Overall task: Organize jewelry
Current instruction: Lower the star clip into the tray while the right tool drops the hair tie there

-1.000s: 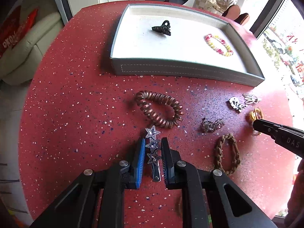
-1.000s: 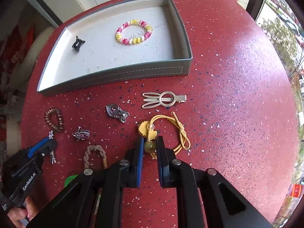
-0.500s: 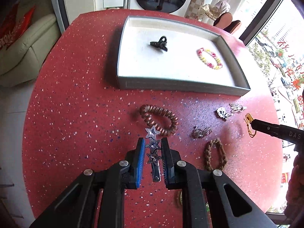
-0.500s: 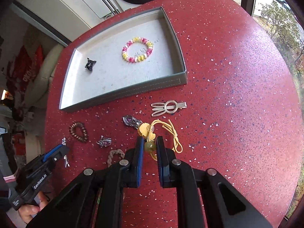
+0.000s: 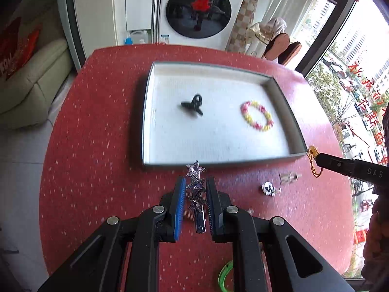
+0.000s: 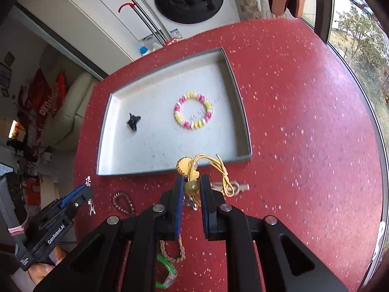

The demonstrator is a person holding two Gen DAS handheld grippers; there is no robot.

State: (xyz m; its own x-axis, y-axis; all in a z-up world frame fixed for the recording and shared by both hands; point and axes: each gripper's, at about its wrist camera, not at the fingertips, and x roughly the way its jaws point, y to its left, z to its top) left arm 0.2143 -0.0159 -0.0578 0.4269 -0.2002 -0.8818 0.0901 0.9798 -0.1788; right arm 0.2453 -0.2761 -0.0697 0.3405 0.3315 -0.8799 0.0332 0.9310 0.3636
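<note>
The left gripper (image 5: 196, 189) is gripping the star hair clip (image 5: 196, 189), its jaws closed narrowly on it. The right gripper (image 6: 191, 187) is pinching the yellow cord ornament (image 6: 194, 170) by its bead, near the tray (image 6: 170, 170).

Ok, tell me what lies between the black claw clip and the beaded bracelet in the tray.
Nothing: only bare white tray floor separates the black claw clip from the beaded bracelet. Both wrist views show that stretch.
</note>
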